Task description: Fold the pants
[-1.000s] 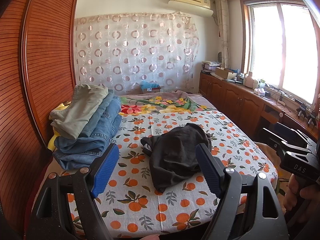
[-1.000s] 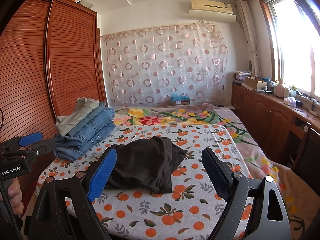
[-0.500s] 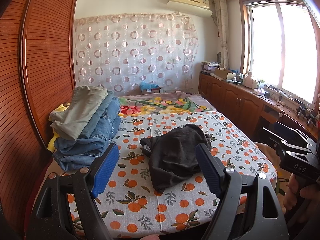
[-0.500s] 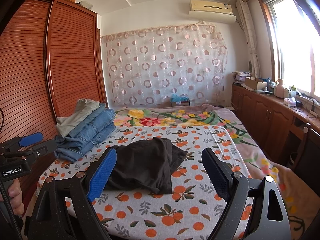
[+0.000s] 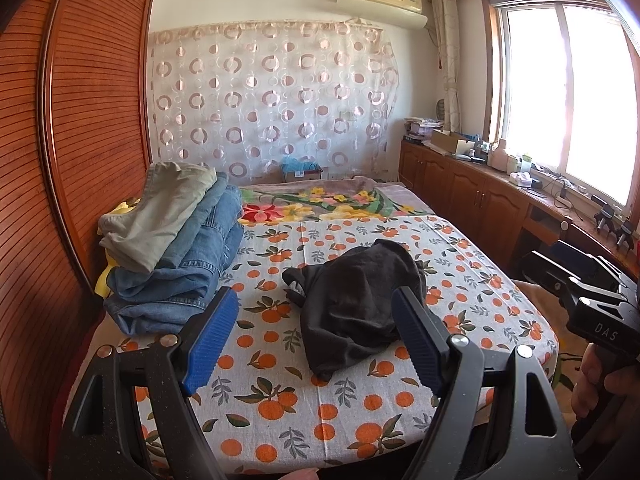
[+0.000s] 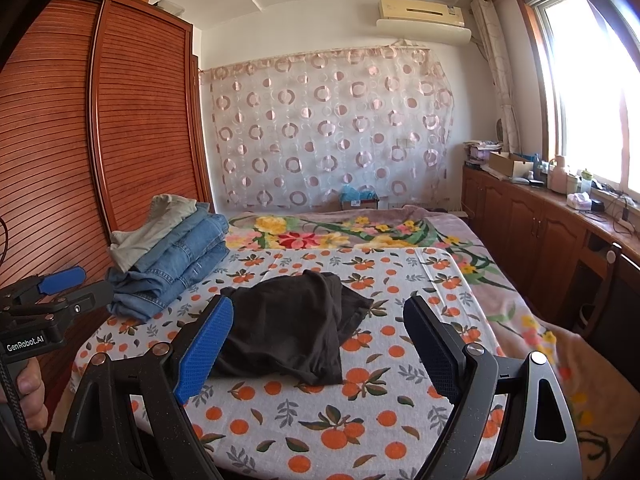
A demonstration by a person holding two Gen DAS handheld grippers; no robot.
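Lying in a soft, rumpled heap mid-bed, the black pants (image 5: 356, 308) sit on the orange-print sheet (image 5: 280, 396), matte fabric bunched and creased. From the left wrist view the long axis runs from 1 o'clock back to 7 o'clock, a narrow end trailing toward the near edge. At 10 o'clock a stack of folded jeans (image 5: 180, 264) rises, stiff blue denim under a khaki pair. Left gripper (image 5: 316, 344) hangs spread wide, ribbed blue pads empty. Right gripper (image 6: 320, 354) likewise gapes, nothing between its textured pads, pants centred beyond it. Compared with half a second ago, nothing has shifted: pants, stack and both grippers sit exactly as they were.
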